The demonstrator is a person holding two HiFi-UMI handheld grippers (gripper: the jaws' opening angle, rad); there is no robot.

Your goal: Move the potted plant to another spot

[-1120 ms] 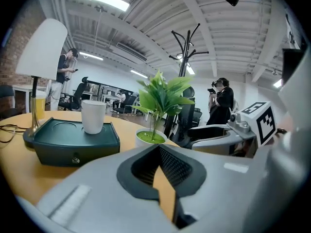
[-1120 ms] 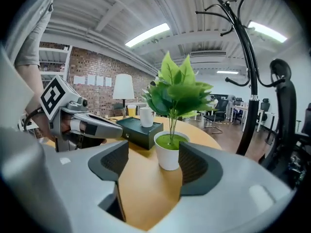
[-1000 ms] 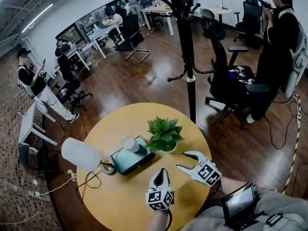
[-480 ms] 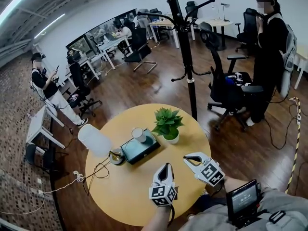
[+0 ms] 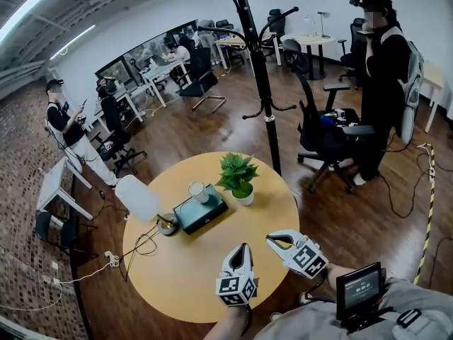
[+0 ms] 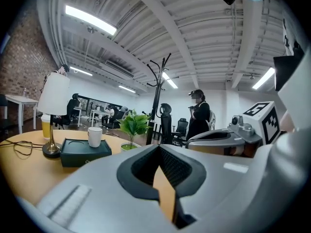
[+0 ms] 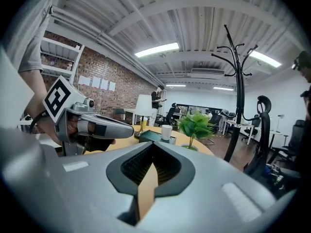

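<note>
Potted plant [image 5: 236, 178] stands on the far side of the round table [image 5: 184, 268], just beside the green box [image 5: 202, 213]; contact possibly none. Left gripper [image 5: 240, 250] and right gripper [image 5: 273, 239] hang over the near edge, jaws together, nothing between.

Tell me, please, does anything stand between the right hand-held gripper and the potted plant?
Nothing visible does: only bare table lies between the right hand-held gripper and the potted plant; the dark box sits left of that path.
</note>
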